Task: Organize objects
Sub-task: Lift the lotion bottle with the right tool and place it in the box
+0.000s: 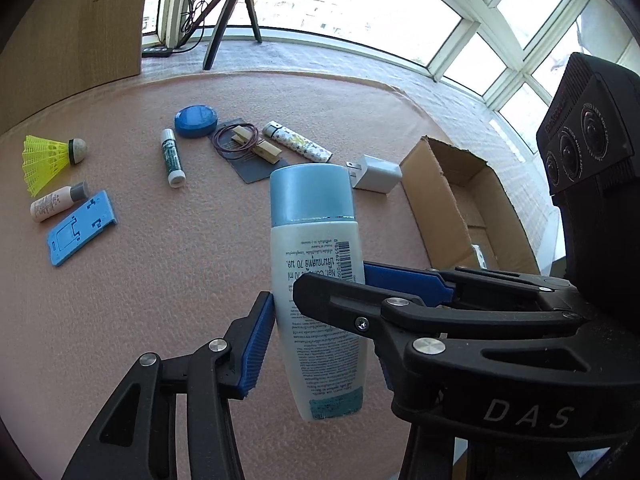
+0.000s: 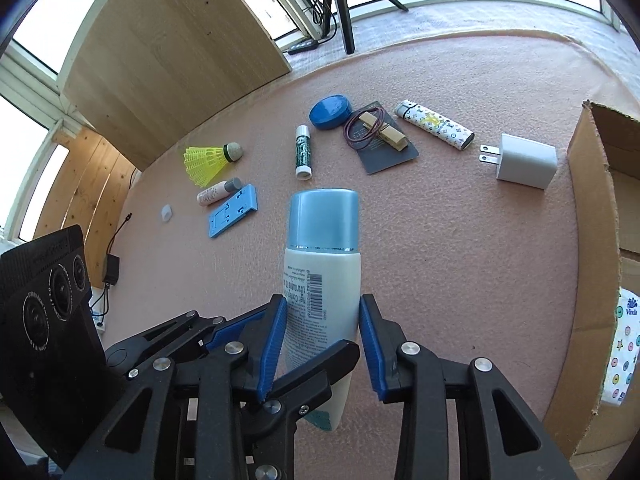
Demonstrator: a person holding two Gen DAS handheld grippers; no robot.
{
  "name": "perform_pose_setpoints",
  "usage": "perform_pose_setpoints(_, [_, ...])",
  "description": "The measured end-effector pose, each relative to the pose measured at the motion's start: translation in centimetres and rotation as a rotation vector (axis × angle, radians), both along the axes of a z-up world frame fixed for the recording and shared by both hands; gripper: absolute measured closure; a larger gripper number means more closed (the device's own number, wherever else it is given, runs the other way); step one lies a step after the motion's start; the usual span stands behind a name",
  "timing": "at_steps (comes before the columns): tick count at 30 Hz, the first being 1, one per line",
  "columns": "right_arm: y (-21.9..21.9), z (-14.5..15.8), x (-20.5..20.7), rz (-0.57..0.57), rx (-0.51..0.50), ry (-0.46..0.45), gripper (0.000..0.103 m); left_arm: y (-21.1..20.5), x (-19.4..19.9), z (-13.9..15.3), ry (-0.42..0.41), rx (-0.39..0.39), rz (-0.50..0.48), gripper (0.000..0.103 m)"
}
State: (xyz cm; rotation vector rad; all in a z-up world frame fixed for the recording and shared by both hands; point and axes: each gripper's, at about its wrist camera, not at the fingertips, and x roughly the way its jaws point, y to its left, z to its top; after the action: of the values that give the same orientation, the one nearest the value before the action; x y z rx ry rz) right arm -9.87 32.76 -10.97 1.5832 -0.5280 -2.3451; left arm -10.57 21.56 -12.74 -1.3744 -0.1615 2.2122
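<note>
A white bottle with a light blue cap (image 1: 316, 280) (image 2: 322, 264) hangs upright above the pink mat (image 1: 160, 300), and both grippers hold it. My left gripper (image 1: 320, 340) is shut on its lower body; the left pad presses its side, the right pad is mostly hidden. My right gripper (image 2: 322, 304) is shut on it with both blue pads against its sides. In the left wrist view the right gripper (image 1: 332, 280) reaches in from the right. An open cardboard box (image 1: 440, 184) (image 2: 592, 240) stands to the right.
On the mat lie a white charger (image 2: 524, 160), patterned lighter (image 2: 434, 124), clothespin on a dark card (image 2: 384, 130), blue tin (image 2: 331, 111), lip balm (image 2: 303, 152), yellow shuttlecock (image 2: 208, 158), small pink bottle (image 2: 218, 192) and blue stand (image 2: 232, 216). A tissue pack (image 2: 622, 352) is in the box.
</note>
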Motion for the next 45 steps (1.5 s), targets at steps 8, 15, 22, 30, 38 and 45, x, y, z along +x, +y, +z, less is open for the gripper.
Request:
perform_pose_setpoints(8, [5.6, 4.0, 2.6, -0.103, 0.027, 0.076, 0.069, 6.8, 0.5, 3.8, 0.069, 0.034, -0.113, 0.051])
perform_pose_setpoints(15, [11.7, 5.7, 5.0, -0.219, 0.056, 0.105, 0.069, 14.1, 1.4, 5.2, 0.089, 0.058, -0.23, 0.052])
perform_pose_setpoints(22, [17.1, 5.6, 7.3, -0.322, 0.079, 0.093, 0.069, 20.7, 2.5, 4.6, 0.075, 0.065, -0.327, 0.051])
perform_pose_setpoints(30, [20.8, 3.9, 8.8, -0.395, 0.072, 0.066, 0.069, 25.0, 3.1, 2.8, 0.049, 0.037, -0.386, 0.051])
perform_pose_setpoints(38, [21.6, 2.8, 9.1, -0.405, 0.063, 0.049, 0.069, 25.9, 2.8, 1.7, 0.036, 0.016, -0.399, 0.051])
perform_pose_setpoints(45, [21.4, 3.1, 9.2, -0.43, 0.121, 0.067, 0.044, 25.2, 2.6, 2.0, 0.047, 0.006, -0.392, 0.025])
